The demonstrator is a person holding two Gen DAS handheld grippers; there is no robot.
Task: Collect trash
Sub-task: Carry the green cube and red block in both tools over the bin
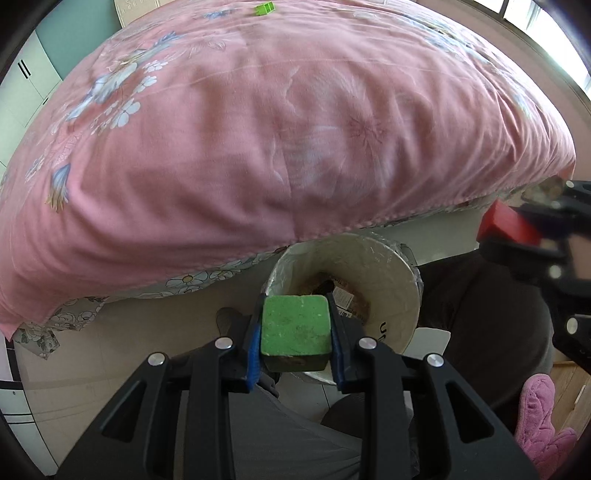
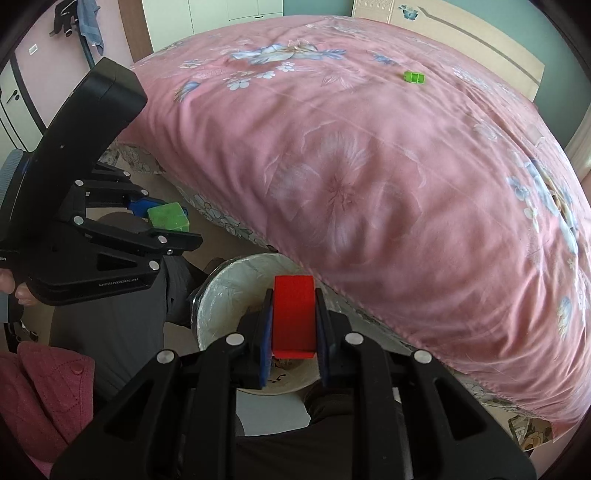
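Observation:
My left gripper (image 1: 295, 328) is shut on a green sponge block (image 1: 294, 325) and holds it just above the near rim of a white lined trash bin (image 1: 391, 273). My right gripper (image 2: 293, 321) is shut on a red block (image 2: 293, 314) and holds it over the same bin (image 2: 225, 291). The left gripper with the green block (image 2: 168, 216) shows at the left of the right wrist view. The right gripper with the red block (image 1: 506, 223) shows at the right edge of the left wrist view. A small green piece (image 1: 264, 8) lies far back on the bed, also seen in the right wrist view (image 2: 414, 77).
A bed with a pink floral quilt (image 1: 277, 129) fills most of both views and overhangs the bin. The person's grey-trousered legs (image 1: 280, 435) are below the grippers. Pink slippers (image 1: 543, 417) lie at the lower right. A wardrobe (image 2: 214, 11) stands behind the bed.

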